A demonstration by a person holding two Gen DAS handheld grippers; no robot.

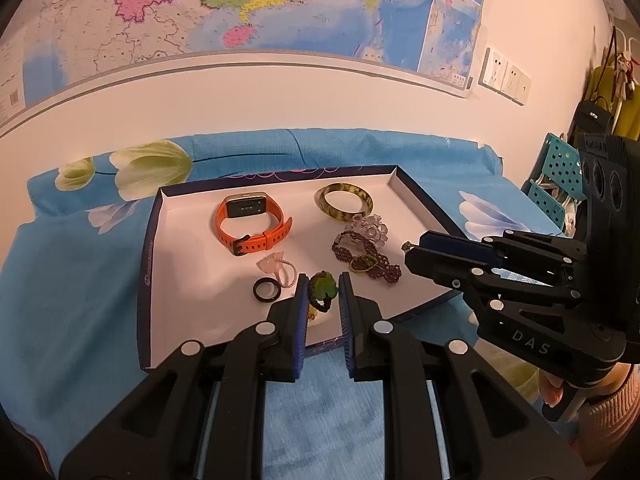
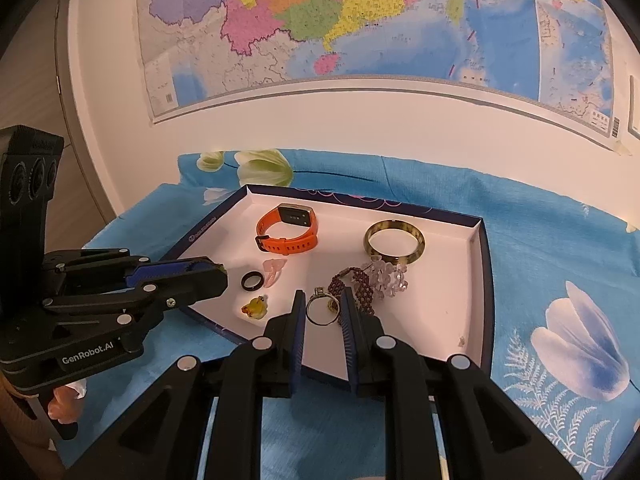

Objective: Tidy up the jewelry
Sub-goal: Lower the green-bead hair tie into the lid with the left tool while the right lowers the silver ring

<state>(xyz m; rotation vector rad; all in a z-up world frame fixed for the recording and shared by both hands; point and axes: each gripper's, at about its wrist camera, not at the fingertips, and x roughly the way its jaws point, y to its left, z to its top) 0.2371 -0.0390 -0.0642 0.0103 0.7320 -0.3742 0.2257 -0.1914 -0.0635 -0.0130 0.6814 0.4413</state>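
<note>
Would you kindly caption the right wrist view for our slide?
Jewelry tray on blue floral cloth: orange watch, mottled bangle, black ring.

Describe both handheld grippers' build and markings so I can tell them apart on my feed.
Both are black linkage frames with silver pivot pins and blue ribbed pads. The left gripper reads "GenRobot.AI"; the right gripper reads "DAS". A pinkish knit sleeve shows.

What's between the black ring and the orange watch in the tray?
A small pink translucent piece lies between the black ring and the orange watch. It shows in both wrist views.
</note>
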